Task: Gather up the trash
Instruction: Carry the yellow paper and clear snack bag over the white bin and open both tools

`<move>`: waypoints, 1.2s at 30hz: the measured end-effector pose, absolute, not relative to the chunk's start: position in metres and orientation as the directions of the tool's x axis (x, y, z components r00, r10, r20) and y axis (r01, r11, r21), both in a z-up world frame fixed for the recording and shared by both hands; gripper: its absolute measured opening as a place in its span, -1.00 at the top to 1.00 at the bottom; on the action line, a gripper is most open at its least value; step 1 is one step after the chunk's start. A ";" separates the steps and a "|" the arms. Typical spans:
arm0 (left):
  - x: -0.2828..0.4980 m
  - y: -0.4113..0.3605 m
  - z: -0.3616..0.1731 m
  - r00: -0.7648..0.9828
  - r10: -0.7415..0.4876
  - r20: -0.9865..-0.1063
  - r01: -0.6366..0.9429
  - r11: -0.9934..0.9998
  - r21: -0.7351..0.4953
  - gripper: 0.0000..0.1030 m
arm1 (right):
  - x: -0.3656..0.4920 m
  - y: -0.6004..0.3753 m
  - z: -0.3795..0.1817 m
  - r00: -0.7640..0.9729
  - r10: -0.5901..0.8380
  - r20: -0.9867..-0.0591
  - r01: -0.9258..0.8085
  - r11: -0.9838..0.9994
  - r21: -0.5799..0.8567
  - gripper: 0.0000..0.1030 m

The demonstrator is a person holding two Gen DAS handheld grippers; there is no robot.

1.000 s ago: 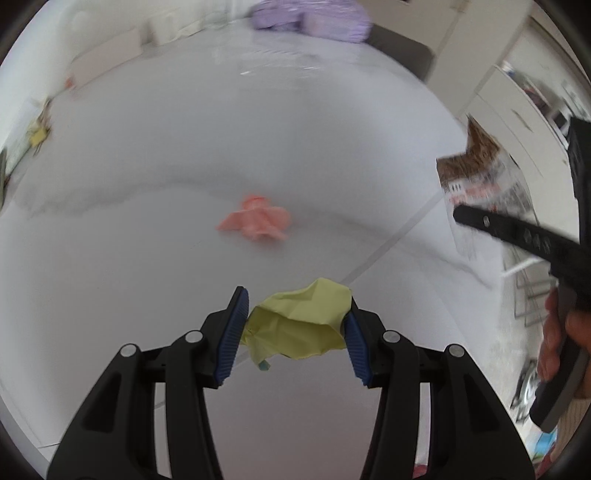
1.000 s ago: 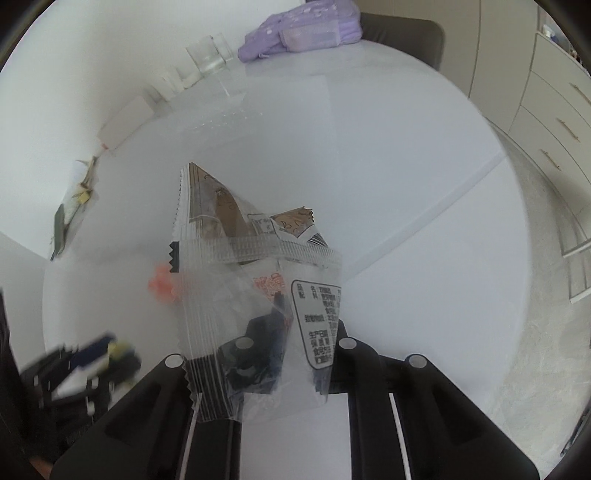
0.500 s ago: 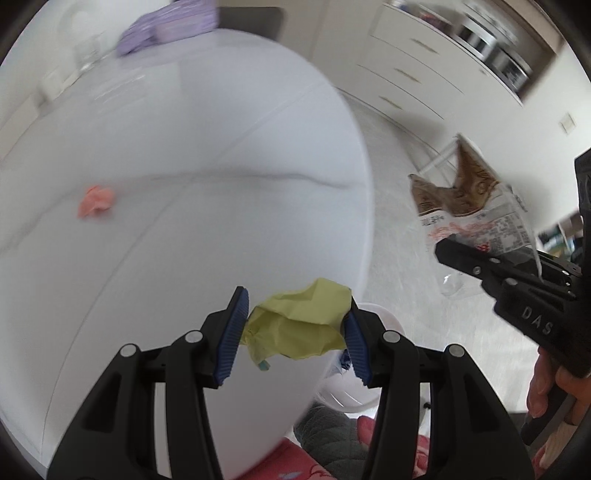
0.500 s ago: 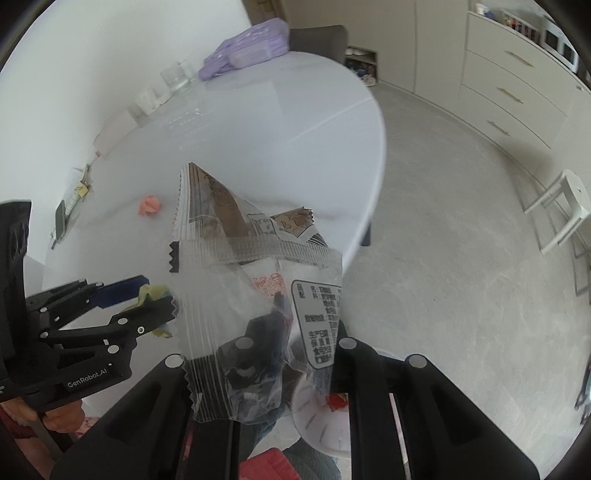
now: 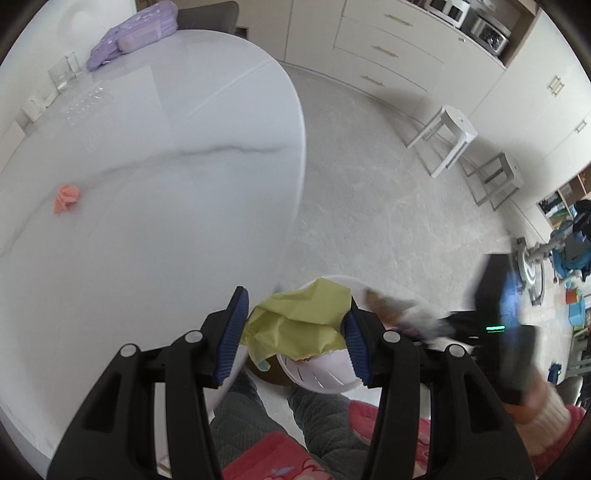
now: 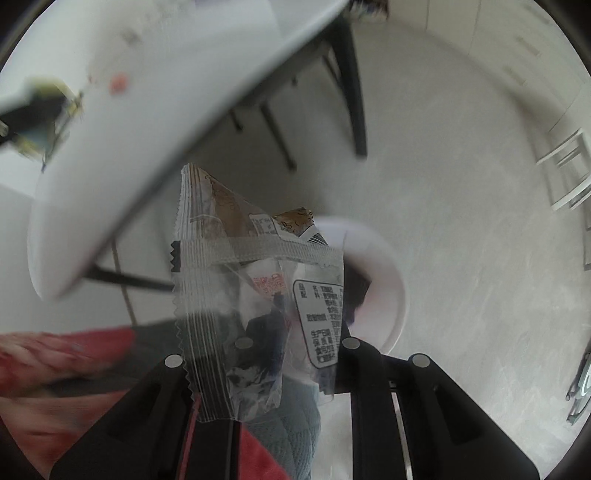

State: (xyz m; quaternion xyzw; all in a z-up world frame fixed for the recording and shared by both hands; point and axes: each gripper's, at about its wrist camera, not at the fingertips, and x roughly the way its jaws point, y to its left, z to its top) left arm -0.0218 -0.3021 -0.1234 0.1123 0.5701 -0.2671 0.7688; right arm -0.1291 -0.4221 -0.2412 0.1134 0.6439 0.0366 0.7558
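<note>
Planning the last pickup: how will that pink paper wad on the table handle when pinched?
The pink paper wad looks crumpled, so probably light and squashy. With its uneven folds, it likely won't roll. On the smooth table it may skid if nudged.

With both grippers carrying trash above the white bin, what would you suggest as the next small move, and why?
Probably let the right gripper finish opening: its clear wrapper, between the opening jaws, hangs above the white bin.

Table: round white marble-veined top (image 5: 177, 206); crumpled pink paper (image 5: 66, 198) left; purple pouch (image 5: 135, 31) far
Floor: pale grey stone (image 5: 388, 206); white round bin (image 5: 321, 373) near
</note>
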 end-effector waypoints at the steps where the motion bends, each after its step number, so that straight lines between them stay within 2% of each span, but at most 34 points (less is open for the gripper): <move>1: -0.028 -0.307 -0.126 0.198 -0.282 -0.939 0.546 0.827 -0.134 0.06 | -0.130 -0.421 -0.259 0.147 0.213 -0.966 0.088 0.970 0.227 0.49; 2: -0.030 -0.308 -0.130 0.187 -0.280 -0.942 0.552 0.823 -0.135 0.06 | -0.131 -0.420 -0.270 0.128 0.221 -0.967 0.087 0.969 0.233 0.07; 4: -0.035 -0.315 -0.136 0.163 -0.265 -0.950 0.561 0.818 -0.131 0.06 | -0.132 -0.418 -0.293 0.088 0.207 -0.974 0.078 0.974 0.214 -0.28; 5: -0.039 -0.316 -0.138 0.156 -0.259 -0.953 0.564 0.815 -0.129 0.06 | -0.134 -0.418 -0.300 0.078 0.195 -0.978 0.077 0.977 0.201 -0.42; 10: -0.053 -0.334 -0.146 0.131 -0.251 -0.959 0.588 0.799 -0.129 0.05 | -0.151 -0.443 -0.286 0.113 0.175 -0.978 0.144 0.971 0.191 -0.80; 14: -0.063 -0.355 -0.158 0.092 -0.256 -0.962 0.632 0.761 -0.142 0.05 | -0.177 -0.480 -0.258 0.171 0.098 -0.980 0.236 0.962 0.137 -0.81; 18: -0.074 -0.383 -0.194 -0.001 -0.242 -0.970 0.712 0.681 -0.171 0.04 | -0.202 -0.516 -0.237 0.215 0.055 -0.975 0.326 0.937 0.125 -0.84; 20: -0.080 -0.394 -0.214 -0.046 -0.230 -0.972 0.730 0.656 -0.190 -0.13 | -0.215 -0.531 -0.225 0.241 0.032 -0.970 0.370 0.921 0.122 -0.86; 22: -0.084 -0.404 -0.237 -0.068 -0.199 -0.978 0.737 0.651 -0.183 -0.51 | -0.223 -0.540 -0.220 0.258 0.015 -0.966 0.397 0.910 0.120 -0.86; 24: -0.087 -0.411 -0.257 -0.055 -0.157 -0.986 0.740 0.656 -0.146 -0.63 | -0.228 -0.547 -0.221 0.268 0.010 -0.963 0.424 0.897 0.127 -0.86; 27: -0.089 -0.414 -0.271 -0.058 -0.090 -0.994 0.729 0.676 -0.104 -0.64 | -0.230 -0.554 -0.222 0.280 0.023 -0.960 0.459 0.875 0.155 -0.86; 29: -0.088 -0.412 -0.263 -0.025 -0.091 -0.996 0.725 0.684 -0.081 -0.65 | -0.230 -0.557 -0.221 0.289 0.024 -0.957 0.471 0.867 0.164 -0.86; 31: -0.087 -0.411 -0.245 0.034 -0.114 -0.993 0.728 0.684 -0.053 -0.75 | -0.227 -0.559 -0.217 0.309 0.024 -0.951 0.472 0.864 0.175 -0.86; 36: -0.078 -0.393 -0.184 0.194 -0.193 -0.962 0.702 0.712 -0.001 -0.81 | -0.212 -0.561 -0.198 0.350 0.013 -0.937 0.447 0.876 0.179 -0.86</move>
